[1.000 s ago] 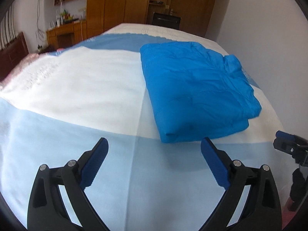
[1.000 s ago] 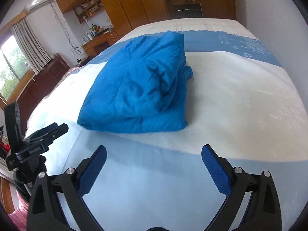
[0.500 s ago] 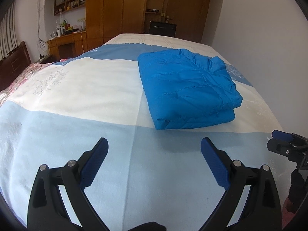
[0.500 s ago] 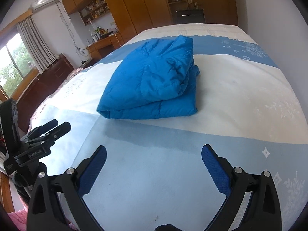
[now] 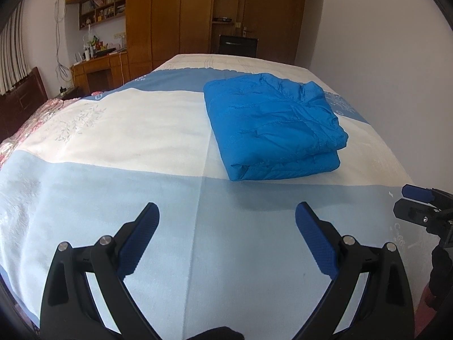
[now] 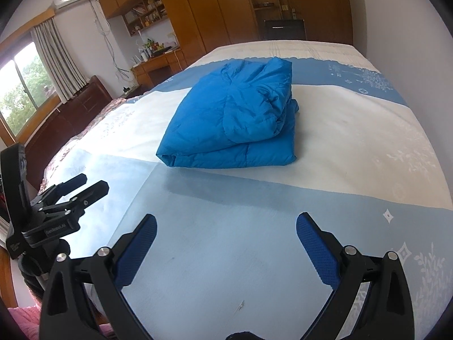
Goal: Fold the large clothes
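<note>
A blue padded jacket (image 5: 271, 124) lies folded into a thick rectangle on the bed (image 5: 127, 130), right of the middle seam. The right wrist view shows the same folded jacket (image 6: 235, 119) on the white band of the cover. My left gripper (image 5: 226, 221) is open, hovering over the pale blue band well short of the jacket, nothing between its fingers. My right gripper (image 6: 226, 226) is open too, empty, also back from the jacket. Each gripper shows in the other's view: the right gripper (image 5: 419, 201) at the right edge, the left gripper (image 6: 82, 187) at the left edge.
The bed (image 6: 354, 130) runs along a white wall (image 5: 382, 42) on the right. Wooden wardrobes (image 5: 181, 11) and a desk (image 5: 99, 65) stand beyond its far end. A dark wooden headboard (image 6: 70, 113) and a window (image 6: 19, 90) lie to the left.
Both grippers have pulled back and risen away from the jacket, which now looks smaller and farther off. The jacket itself has stayed folded in place. Both stay open.
</note>
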The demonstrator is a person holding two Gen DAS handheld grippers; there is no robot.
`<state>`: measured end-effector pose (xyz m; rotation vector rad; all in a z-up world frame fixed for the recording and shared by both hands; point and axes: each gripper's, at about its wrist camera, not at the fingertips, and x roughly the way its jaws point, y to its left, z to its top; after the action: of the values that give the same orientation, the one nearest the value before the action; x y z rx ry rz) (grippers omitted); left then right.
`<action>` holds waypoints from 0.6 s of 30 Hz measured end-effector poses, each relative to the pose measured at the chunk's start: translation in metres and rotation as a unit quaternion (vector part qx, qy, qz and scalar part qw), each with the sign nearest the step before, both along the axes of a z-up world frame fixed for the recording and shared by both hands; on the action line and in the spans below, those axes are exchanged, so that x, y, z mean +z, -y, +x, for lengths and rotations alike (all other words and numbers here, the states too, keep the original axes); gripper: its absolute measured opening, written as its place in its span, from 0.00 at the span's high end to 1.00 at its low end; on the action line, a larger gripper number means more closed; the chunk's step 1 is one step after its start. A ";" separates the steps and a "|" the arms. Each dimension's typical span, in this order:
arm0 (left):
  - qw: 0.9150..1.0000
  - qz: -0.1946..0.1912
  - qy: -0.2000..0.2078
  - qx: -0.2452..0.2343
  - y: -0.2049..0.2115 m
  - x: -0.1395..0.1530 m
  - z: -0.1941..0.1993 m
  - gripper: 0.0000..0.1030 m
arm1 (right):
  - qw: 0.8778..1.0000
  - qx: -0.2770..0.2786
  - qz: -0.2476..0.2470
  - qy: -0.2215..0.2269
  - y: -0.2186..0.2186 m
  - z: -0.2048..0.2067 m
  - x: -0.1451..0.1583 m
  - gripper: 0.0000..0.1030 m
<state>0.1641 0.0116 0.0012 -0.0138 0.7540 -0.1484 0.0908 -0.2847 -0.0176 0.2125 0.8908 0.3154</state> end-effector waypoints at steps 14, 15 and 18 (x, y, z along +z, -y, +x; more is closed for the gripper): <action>1.000 0.004 0.007 -0.010 -0.001 0.005 -0.011 0.07 | 1.000 0.002 -0.006 0.003 -0.005 -0.003 0.001 0.04; 1.000 0.005 0.007 -0.010 -0.001 0.005 -0.011 0.07 | 1.000 0.002 -0.006 0.003 -0.006 -0.003 0.001 0.04; 1.000 0.004 0.006 -0.012 -0.002 0.005 -0.011 0.07 | 1.000 0.003 -0.005 0.003 -0.006 -0.003 0.001 0.04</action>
<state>0.1526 0.0132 0.0063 0.0032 0.7426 -0.1679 0.0877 -0.2788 -0.0166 0.1992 0.8864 0.3177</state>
